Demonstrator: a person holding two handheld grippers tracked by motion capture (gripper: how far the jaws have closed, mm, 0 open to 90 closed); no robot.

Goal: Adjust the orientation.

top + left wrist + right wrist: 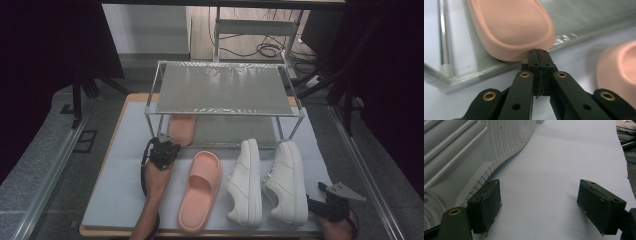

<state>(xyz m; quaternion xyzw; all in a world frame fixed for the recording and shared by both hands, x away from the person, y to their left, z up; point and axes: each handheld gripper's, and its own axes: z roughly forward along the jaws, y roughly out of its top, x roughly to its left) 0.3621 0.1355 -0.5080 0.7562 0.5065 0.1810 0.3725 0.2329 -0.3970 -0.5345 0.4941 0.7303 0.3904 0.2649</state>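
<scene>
Left gripper (538, 51) clenched, empty, tips at heel of pink slide (511, 27) on rack's lower shelf (584, 20). Right gripper (539, 205) released, beside white sneaker (461, 152).

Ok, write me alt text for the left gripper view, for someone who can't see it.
The left gripper, its black jaws shut with nothing between them, points at the heel of a pink slide sandal lying on the lower shelf of a rack. A second pink sandal lies on the white table mat at the right edge.
</scene>
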